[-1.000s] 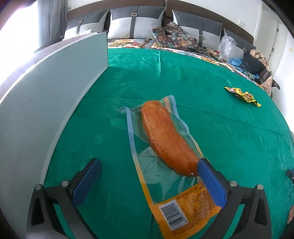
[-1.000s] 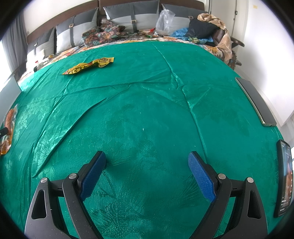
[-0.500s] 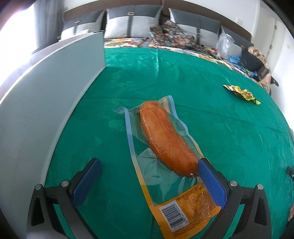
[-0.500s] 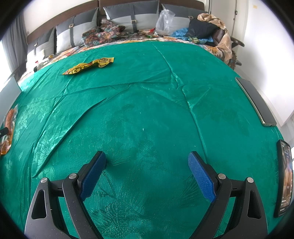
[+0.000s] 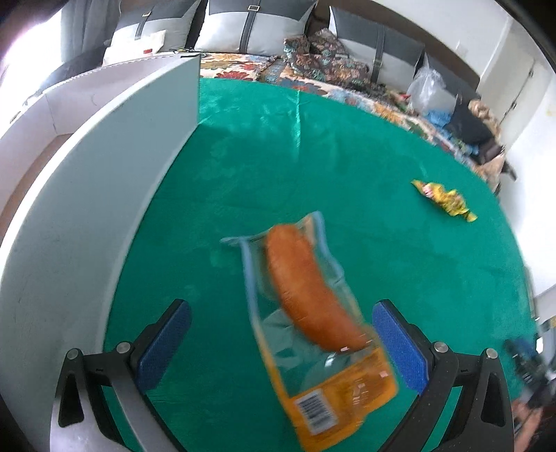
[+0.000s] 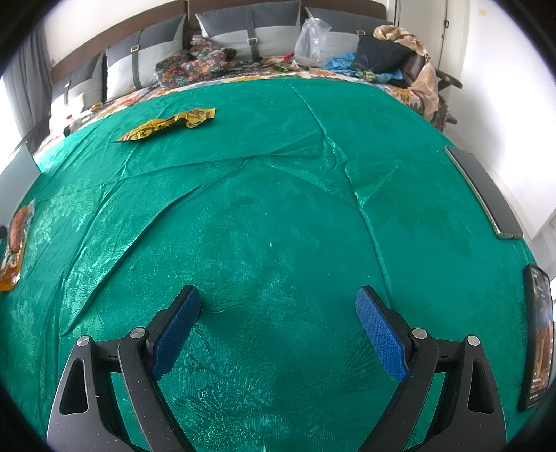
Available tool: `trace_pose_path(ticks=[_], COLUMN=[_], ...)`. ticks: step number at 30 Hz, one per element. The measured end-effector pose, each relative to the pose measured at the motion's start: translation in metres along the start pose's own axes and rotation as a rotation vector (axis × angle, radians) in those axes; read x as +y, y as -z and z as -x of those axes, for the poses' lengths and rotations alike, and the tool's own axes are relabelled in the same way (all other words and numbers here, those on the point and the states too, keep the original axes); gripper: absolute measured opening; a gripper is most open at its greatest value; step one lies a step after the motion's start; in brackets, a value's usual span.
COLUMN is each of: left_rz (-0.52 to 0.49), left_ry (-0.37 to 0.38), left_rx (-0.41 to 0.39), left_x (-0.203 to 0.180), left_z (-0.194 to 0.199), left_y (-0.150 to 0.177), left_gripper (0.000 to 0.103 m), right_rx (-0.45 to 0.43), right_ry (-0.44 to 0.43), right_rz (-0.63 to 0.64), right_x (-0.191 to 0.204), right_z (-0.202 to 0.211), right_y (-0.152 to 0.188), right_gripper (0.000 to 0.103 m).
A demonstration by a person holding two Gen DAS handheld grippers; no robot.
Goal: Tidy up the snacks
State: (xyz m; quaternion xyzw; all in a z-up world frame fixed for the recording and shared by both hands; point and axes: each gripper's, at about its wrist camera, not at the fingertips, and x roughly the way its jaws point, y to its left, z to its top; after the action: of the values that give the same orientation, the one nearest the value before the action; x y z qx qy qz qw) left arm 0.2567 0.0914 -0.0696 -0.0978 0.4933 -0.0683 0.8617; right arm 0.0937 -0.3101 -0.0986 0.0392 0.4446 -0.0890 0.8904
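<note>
A packaged orange sausage (image 5: pixel 309 295) in a clear and orange wrapper lies on the green cloth (image 5: pixel 382 167), blurred by motion. My left gripper (image 5: pixel 281 333) is open, its blue pads on either side of the pack's near end, not touching it. A yellow snack wrapper (image 5: pixel 444 201) lies far right in the left wrist view, and the same yellow wrapper (image 6: pixel 166 124) shows far left in the right wrist view. My right gripper (image 6: pixel 278 320) is open over bare cloth. At the left edge of that view lies the sausage pack (image 6: pixel 15 243).
A white box (image 5: pixel 87 194) with tall walls stands left of the sausage. Two phones (image 6: pixel 483 191) (image 6: pixel 537 333) lie at the cloth's right edge. Pillows (image 6: pixel 243 31), bags and clothes line the far side.
The left gripper has lifted and tilted, so the box top and far pillows come into view and the sausage pack sits more centred between the fingers. The right gripper has stayed still.
</note>
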Motion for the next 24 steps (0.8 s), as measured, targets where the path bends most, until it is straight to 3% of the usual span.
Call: trace_pose_path(ticks=[3,8,10,24], left_rz=[-0.025,-0.089,-0.121,-0.092], left_ry=[-0.002,-0.116,-0.150,-0.154], left_rx=[0.024,0.066,0.036,0.056], left_x=[-0.011,-0.025,-0.030,-0.015], left_z=[-0.009,-0.035,-0.035,-0.034], left_y=[-0.001,0.010,0.015,0.009], left_gripper=[0.103,0.103,0.103,0.103], right_rx=[0.000,0.000,0.000,0.000], right_ry=[0.000,0.001,0.001,0.001], right_rz=[0.000,0.000,0.000,0.000], right_x=[0.001,0.001,0.001,0.001], right_z=[0.000,0.000,0.000,0.000], right_y=[0.000,0.000,0.000,0.000], right_gripper=[0.093,0.093,0.093,0.093])
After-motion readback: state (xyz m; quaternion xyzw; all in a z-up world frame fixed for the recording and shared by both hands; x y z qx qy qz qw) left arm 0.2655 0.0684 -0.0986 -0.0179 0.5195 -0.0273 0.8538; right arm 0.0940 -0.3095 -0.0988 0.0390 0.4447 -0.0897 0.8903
